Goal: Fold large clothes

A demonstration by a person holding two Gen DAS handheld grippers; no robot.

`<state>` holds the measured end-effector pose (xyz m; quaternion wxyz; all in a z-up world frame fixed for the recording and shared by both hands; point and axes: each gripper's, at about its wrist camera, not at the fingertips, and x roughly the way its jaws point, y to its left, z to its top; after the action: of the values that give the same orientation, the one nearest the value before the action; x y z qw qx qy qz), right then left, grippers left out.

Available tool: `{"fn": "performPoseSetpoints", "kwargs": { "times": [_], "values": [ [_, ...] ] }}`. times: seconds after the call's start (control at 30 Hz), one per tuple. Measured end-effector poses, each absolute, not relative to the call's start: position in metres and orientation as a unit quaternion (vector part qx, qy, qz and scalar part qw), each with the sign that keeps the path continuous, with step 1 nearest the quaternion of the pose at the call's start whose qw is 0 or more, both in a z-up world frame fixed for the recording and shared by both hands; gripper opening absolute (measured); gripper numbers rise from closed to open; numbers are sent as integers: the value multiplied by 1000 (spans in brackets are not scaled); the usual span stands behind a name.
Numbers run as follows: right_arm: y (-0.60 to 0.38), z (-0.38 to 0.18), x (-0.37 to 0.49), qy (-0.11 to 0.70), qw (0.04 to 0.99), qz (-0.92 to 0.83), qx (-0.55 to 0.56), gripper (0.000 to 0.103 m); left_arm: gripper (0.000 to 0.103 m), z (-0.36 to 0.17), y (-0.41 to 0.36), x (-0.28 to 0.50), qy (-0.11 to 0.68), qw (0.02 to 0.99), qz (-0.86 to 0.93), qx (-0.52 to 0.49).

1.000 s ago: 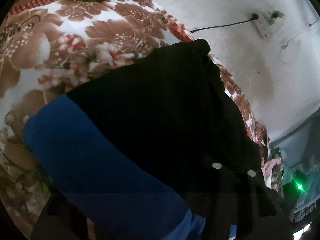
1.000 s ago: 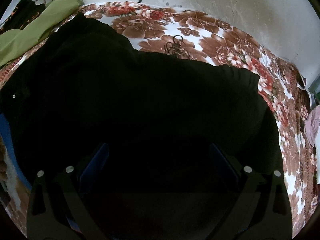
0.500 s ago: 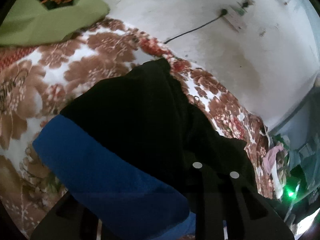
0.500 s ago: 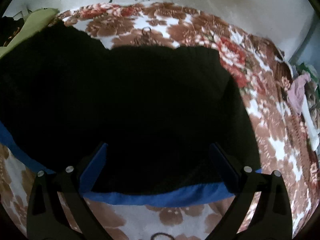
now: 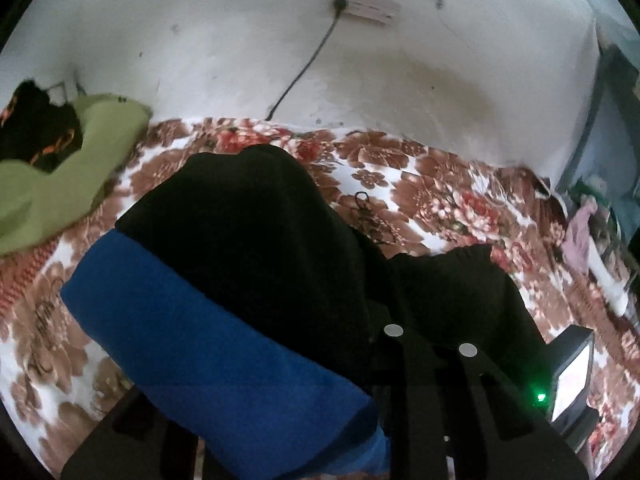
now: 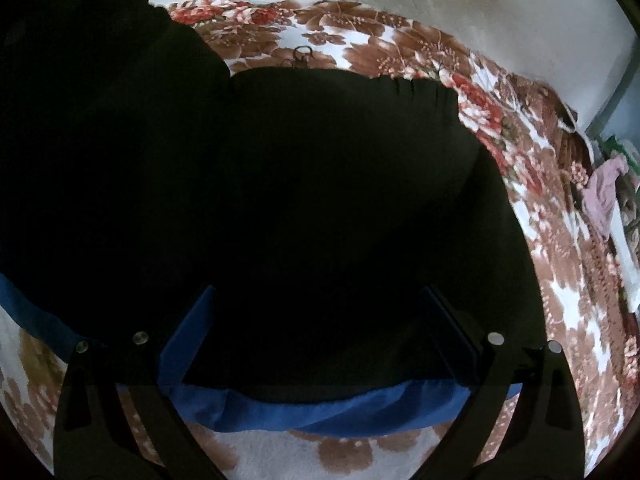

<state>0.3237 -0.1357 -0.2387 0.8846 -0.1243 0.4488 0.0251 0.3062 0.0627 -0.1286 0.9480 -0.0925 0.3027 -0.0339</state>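
Observation:
A large black garment (image 5: 260, 232) with a broad blue band (image 5: 208, 360) lies on a brown floral bedspread (image 5: 420, 176). In the left wrist view it drapes over my left gripper (image 5: 280, 420), hiding the fingertips; the cloth appears held between them. In the right wrist view the black garment (image 6: 300, 180) fills the middle, with its blue hem (image 6: 340, 408) at the near edge. My right gripper (image 6: 316, 340) has its fingers wide apart on either side of the cloth, blue pads showing, gripping nothing.
A green cloth (image 5: 68, 184) and a dark patterned item (image 5: 36, 132) lie at the far left of the bed. A white wall with a socket and cable (image 5: 360, 4) stands behind. Pink clothing (image 6: 604, 196) lies off the bed's right edge.
My left gripper has lifted and tilted up with the garment, showing more wall. My right gripper has drawn back and let go; the blue hem now lies before it.

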Motion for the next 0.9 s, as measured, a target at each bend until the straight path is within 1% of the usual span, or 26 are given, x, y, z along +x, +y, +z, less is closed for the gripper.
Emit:
{"fn": "performPoseSetpoints", "kwargs": {
  "times": [0.07, 0.17, 0.2, 0.27, 0.47, 0.57, 0.7, 0.9],
  "values": [
    [-144, -229, 322, 446, 889, 27, -103, 98, 20, -121, 51, 307, 302, 951, -28, -59],
    [-155, -204, 310, 415, 907, 53, -53, 98, 20, -110, 36, 308, 299, 954, -27, -15],
    [-154, -202, 309, 418, 905, 69, -42, 98, 20, -106, 30, 308, 299, 954, -28, -3],
    [-140, -212, 309, 443, 890, 93, -62, 98, 20, -101, 19, 308, 297, 954, -30, 17],
    [-135, -228, 308, 438, 890, 98, -78, 98, 20, -90, -42, 305, 284, 948, -56, 130],
    [-145, -227, 303, 438, 891, 97, -65, 98, 20, -87, -77, 304, 268, 936, -81, 212],
    [-182, -213, 284, 432, 896, 96, -45, 98, 20, -87, -123, 306, 263, 913, -117, 288],
    [-271, -205, 260, 444, 895, 46, 14, 98, 20, -106, -187, 308, 283, 882, -140, 350]
  ]
}}
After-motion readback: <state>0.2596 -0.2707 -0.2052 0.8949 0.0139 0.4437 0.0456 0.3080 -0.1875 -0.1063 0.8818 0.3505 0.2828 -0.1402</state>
